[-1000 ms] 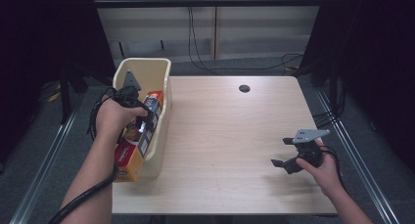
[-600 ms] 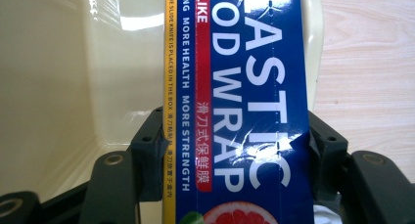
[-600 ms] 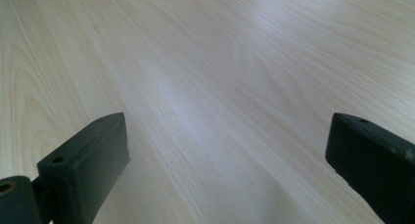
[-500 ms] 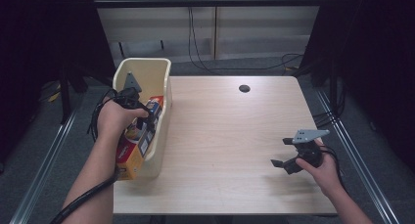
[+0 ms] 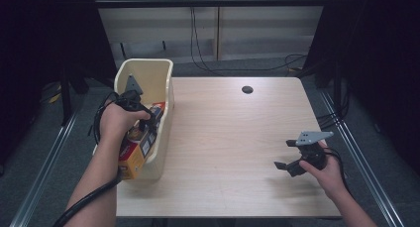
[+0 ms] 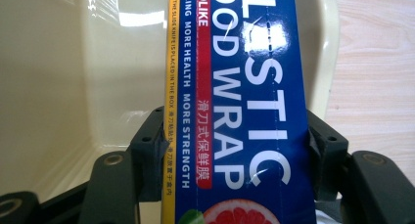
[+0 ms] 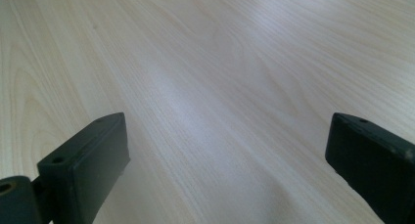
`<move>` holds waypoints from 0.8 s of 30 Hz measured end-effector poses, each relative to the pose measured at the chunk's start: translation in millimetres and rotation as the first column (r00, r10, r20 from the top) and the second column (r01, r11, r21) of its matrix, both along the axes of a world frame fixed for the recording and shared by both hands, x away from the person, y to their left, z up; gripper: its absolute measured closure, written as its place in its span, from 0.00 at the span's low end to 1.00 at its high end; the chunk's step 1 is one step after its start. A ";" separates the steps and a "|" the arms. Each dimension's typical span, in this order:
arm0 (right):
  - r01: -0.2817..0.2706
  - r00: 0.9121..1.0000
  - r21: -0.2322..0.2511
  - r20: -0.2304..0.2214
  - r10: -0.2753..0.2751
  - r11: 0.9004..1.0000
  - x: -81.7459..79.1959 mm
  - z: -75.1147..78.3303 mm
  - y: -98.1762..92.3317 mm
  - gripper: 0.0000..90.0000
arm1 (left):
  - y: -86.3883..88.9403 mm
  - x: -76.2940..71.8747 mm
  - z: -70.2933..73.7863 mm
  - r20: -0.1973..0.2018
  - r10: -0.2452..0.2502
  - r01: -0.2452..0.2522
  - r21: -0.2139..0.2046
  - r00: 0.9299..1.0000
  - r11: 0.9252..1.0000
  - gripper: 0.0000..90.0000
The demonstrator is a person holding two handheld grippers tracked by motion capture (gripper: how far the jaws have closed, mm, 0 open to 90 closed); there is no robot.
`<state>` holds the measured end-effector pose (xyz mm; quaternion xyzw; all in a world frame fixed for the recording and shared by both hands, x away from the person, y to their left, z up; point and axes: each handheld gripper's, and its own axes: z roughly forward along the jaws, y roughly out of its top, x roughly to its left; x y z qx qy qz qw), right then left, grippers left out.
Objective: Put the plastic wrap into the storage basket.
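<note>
A blue plastic food wrap box (image 6: pixel 240 111) with white lettering stands on end inside a cream plastic bin (image 5: pixel 143 64) at the table's left edge. My left gripper (image 5: pixel 143 125) reaches into the bin and is shut on this box. In the left gripper view the left gripper (image 6: pixel 235 136) has its black jaws pressed on both long sides of the box. The box's orange and yellow lower end (image 5: pixel 131 160) shows near the bin's front. My right gripper (image 5: pixel 283 155) hovers low over the table's right front part, open. In the right gripper view the right gripper (image 7: pixel 225 150) has nothing but bare wood between its jaws.
The light wooden table (image 5: pixel 228 133) has a round dark cable hole (image 5: pixel 247 89) near its far edge. Metal rails (image 5: pixel 47 162) run along both sides of the table. Cables lie on the floor behind it.
</note>
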<state>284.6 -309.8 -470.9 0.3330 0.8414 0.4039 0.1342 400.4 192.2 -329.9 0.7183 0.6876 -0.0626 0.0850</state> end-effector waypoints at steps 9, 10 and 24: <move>-0.002 1.000 0.000 0.001 0.002 1.000 0.0 0.0 -0.1 0.03 | 1.3 2.4 -5.9 -0.014 0.036 -0.036 -0.006 0.999 0.999 0.44; -0.003 1.000 -0.001 0.001 0.003 1.000 0.0 -0.1 0.0 0.03 | 1.3 2.4 -5.9 -0.014 0.036 -0.036 -0.006 0.999 0.999 0.44; 0.000 1.000 0.000 0.005 0.000 1.000 0.0 0.1 -0.2 0.03 | 2.0 4.0 -7.8 -0.023 0.054 -0.054 0.004 0.998 0.999 0.44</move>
